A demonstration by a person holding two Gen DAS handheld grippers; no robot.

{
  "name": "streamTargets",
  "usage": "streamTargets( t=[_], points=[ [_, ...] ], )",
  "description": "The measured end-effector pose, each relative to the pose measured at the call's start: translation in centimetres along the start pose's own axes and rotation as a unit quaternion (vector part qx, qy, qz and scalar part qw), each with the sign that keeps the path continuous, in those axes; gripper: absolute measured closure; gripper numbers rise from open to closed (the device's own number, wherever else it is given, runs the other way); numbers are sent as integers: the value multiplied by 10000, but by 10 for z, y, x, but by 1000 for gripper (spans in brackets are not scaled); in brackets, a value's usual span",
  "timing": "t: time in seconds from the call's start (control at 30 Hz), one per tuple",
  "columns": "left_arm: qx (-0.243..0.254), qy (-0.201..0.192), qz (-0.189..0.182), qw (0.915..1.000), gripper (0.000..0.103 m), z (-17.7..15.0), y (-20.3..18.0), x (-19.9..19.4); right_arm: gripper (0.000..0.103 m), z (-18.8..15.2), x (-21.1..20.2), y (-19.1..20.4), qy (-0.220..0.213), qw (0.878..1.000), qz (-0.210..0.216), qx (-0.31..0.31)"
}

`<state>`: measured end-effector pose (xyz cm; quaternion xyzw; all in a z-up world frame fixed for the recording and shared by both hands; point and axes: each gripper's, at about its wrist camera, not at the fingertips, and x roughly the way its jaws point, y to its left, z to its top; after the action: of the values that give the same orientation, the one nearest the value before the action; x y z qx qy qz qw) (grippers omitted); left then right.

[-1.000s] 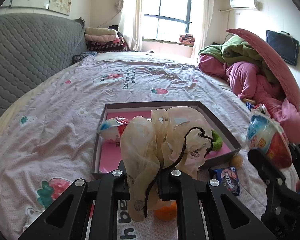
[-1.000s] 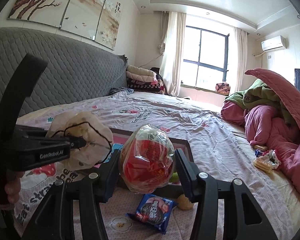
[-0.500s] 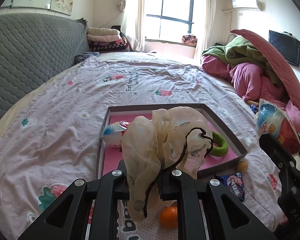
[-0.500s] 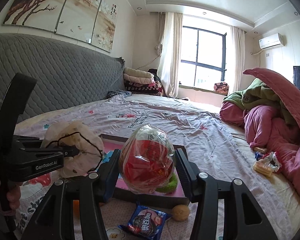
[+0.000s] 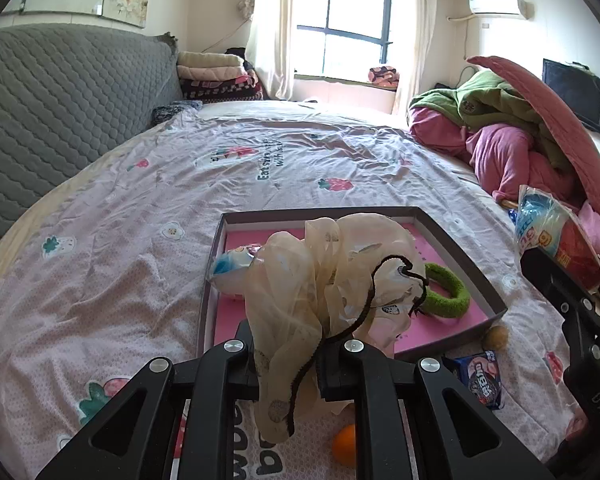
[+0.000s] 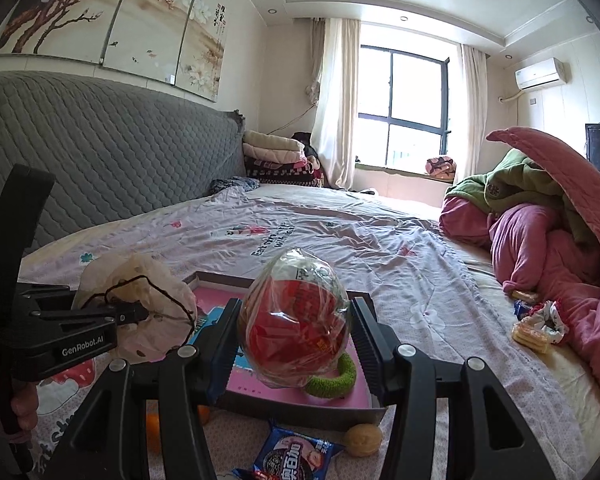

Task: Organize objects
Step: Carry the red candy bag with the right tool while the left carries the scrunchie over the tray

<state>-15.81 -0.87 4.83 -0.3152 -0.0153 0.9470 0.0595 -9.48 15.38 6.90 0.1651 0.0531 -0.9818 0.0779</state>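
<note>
My left gripper (image 5: 288,356) is shut on a sheer beige drawstring pouch (image 5: 332,264) with a black cord, held just above the near end of a grey tray (image 5: 284,213) with a pink floor. The right wrist view shows the same left gripper (image 6: 138,314) and pouch (image 6: 140,280) at the left. My right gripper (image 6: 296,308) is shut on a clear snack bag (image 6: 292,332) with red contents, held over the tray's near wall (image 6: 284,406). The left wrist view has that right gripper (image 5: 572,264) and bag (image 5: 548,232) at the far right. A green hair ring (image 5: 448,292) and a blue-white packet (image 5: 232,268) lie in the tray.
On the bedspread before the tray lie a blue biscuit pack (image 6: 296,456), a tan ball (image 6: 364,440) and an orange (image 5: 344,440). Pink and green quilts (image 6: 540,220) are piled at the right, with more snacks (image 6: 536,328) beside them. A grey headboard (image 6: 100,168) runs along the left.
The right gripper with the snack bag has risen a little and drifted toward the right edge of the left wrist view. The left gripper keeps hold of the pouch.
</note>
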Motion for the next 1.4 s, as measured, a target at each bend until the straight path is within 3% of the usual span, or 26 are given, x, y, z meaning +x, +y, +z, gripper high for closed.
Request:
streamTargets(
  t=[0.97,1.4],
  points=[
    [-199,173,346,9991,84,22,34,39,49,22,51,-3,95,9998,163,-87],
    [-275,663,311,9969,84,8,35,66,49,9,76,12,454,9979,355,-302]
  ],
)
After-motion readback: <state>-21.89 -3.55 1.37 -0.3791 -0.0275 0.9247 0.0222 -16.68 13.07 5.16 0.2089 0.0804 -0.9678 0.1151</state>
